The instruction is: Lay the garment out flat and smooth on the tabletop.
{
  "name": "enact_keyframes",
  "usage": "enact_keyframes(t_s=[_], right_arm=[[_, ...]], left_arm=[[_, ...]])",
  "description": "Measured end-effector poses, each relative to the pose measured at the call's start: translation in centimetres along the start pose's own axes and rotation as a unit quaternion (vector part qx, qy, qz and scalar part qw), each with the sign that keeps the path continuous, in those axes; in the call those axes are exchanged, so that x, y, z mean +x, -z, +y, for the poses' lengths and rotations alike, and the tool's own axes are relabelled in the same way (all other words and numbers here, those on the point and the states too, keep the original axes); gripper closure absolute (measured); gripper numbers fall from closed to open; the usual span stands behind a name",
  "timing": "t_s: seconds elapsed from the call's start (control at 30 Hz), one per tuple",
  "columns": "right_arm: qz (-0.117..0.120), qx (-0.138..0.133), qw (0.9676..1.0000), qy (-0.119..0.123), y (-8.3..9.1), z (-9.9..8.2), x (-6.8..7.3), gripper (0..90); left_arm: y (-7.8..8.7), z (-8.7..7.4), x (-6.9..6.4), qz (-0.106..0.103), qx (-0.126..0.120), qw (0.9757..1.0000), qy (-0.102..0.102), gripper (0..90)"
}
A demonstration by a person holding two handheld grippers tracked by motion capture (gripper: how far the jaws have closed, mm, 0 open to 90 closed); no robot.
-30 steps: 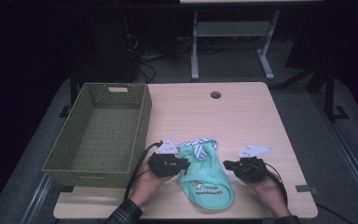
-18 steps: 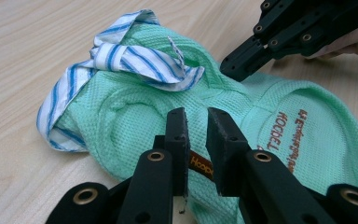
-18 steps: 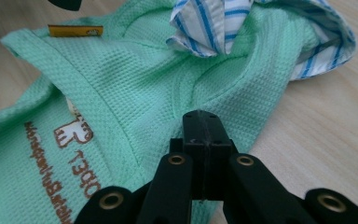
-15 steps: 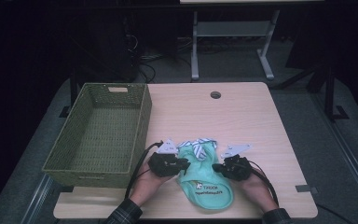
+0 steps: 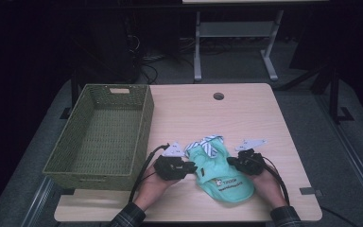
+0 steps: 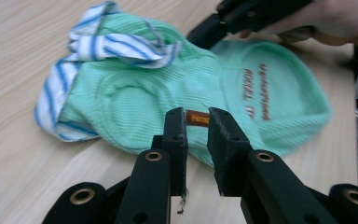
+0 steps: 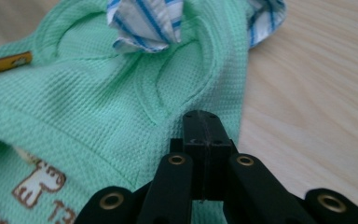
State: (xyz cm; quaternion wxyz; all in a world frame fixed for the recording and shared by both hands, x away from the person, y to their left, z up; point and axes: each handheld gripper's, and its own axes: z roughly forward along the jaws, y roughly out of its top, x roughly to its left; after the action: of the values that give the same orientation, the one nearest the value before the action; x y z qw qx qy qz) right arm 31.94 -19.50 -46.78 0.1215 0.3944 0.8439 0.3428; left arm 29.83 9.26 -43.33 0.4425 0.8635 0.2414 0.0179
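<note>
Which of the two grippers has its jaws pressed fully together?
The right gripper: its jaws meet with no gap at the green garment. The left gripper shows a gap.

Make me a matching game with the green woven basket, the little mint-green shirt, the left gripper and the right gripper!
Things:
1. green woven basket
2. mint-green shirt with striped collar
3. left gripper
4. right gripper

States:
A. jaws closed together
B. lying between both grippers
C. jaws slightly apart at the shirt's edge
D. at the table's left side

Pairs: 1-D, 2-B, 3-C, 4-A
</note>
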Motion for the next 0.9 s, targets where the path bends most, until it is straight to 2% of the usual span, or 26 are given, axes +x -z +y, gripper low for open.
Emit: enact_keyframes(t_s=[0.13,0.2,0.37,0.43,0.57,0.63,0.77,0.8,0.83,0.9], right_arm=[[-0.020,0.002,0.9998,-0.007,0.2,0.0,-1.1,89.8],[-0.022,0.003,0.9997,-0.012,0.2,0.0,-1.5,89.8],[-0.025,0.002,0.9996,-0.010,0.2,-0.1,-1.5,89.8],[-0.024,0.002,0.9997,-0.010,0.2,-0.1,-1.6,89.8],[-0.023,0.001,0.9997,-0.010,0.2,-0.1,-1.6,89.8],[-0.024,0.001,0.9997,-0.008,0.2,-0.1,-1.6,89.8],[-0.024,0.001,0.9997,-0.008,0.3,-0.1,-1.6,89.8],[-0.023,0.002,0.9997,-0.008,0.3,-0.1,-1.6,89.8],[-0.022,0.001,0.9997,-0.010,0.3,-0.1,-1.6,89.8],[-0.021,-0.001,0.9997,-0.012,0.3,-0.2,-1.6,89.8]], left_arm=[[-1.3,1.1,-1.6,-0.027,0.000,0.9995,-0.017,76.3],[-2.4,1.6,-2.3,-0.042,0.002,0.9987,-0.030,75.5],[-4.7,2.3,-3.8,-0.073,0.015,0.9956,-0.057,68.6],[-5.6,2.5,-4.3,-0.086,0.015,0.9945,-0.059,66.8],[-7.2,2.6,-4.4,-0.091,0.026,0.9934,-0.066,66.1],[-8.1,2.8,-4.0,-0.091,0.036,0.9927,-0.070,70.7],[-9.2,2.9,-3.3,-0.088,0.061,0.9922,-0.064,89.0],[-9.4,2.9,-3.1,-0.087,0.069,0.9913,-0.071,89.5],[-9.6,2.7,-3.2,-0.090,0.075,0.9910,-0.064,89.6],[-9.5,2.5,-3.3,-0.093,0.086,0.9897,-0.068,89.6]])
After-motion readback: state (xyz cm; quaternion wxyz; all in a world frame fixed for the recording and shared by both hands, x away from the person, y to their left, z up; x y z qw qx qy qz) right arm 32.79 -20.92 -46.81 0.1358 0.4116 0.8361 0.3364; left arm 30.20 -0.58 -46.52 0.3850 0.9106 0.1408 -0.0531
